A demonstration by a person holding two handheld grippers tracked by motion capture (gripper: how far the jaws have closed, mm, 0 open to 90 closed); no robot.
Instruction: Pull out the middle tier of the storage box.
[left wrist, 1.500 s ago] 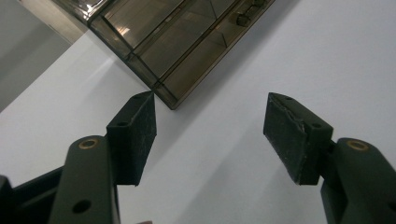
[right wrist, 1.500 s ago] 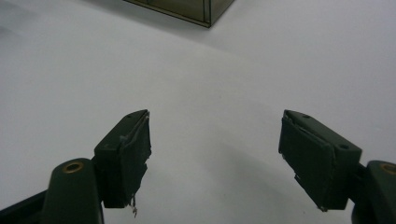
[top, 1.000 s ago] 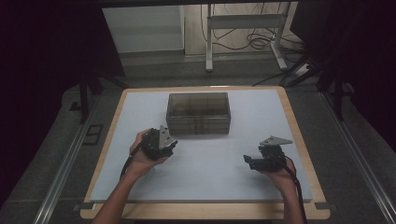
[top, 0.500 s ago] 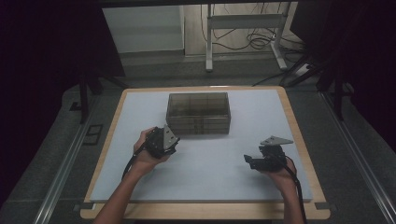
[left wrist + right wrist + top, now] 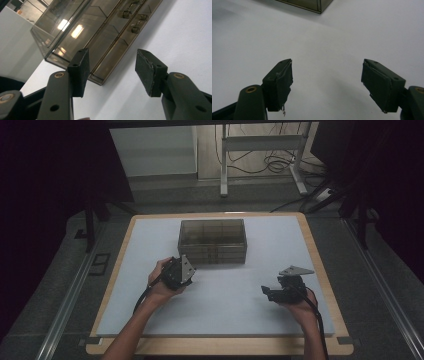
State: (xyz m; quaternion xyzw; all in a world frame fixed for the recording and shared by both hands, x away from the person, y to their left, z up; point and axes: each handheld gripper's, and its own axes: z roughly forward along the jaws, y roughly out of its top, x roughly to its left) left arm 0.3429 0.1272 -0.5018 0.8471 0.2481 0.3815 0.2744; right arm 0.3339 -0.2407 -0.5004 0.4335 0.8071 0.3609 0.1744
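- The left hand-held gripper (image 5: 186, 270) hovers just short of the near front corner of the smoked transparent box (image 5: 212, 241), with a hand (image 5: 161, 287) wrapped round its body.
- Its jaws have just been closing, yet they are released, with a clear gap between the 2 pads and nothing gripped.
- In the left gripper view, the box (image 5: 95, 32) lies straight ahead of that hand-held gripper (image 5: 112, 71), and its lower corner sits just beyond the pad tips without touching them.
- Small latches (image 5: 132, 21) show on the box's side face, further ahead of the left jaws.
- The right hand-held gripper (image 5: 265, 292) is held well apart from the box, off to the box's near right, low over the white tabletop (image 5: 235, 295).
- Its jaws stand wide apart, released, with only bare surface between them in the right gripper view (image 5: 327, 80).
- From that hand-held gripper, a corner of the box (image 5: 312, 5) shows far ahead and slightly left of the jaws.
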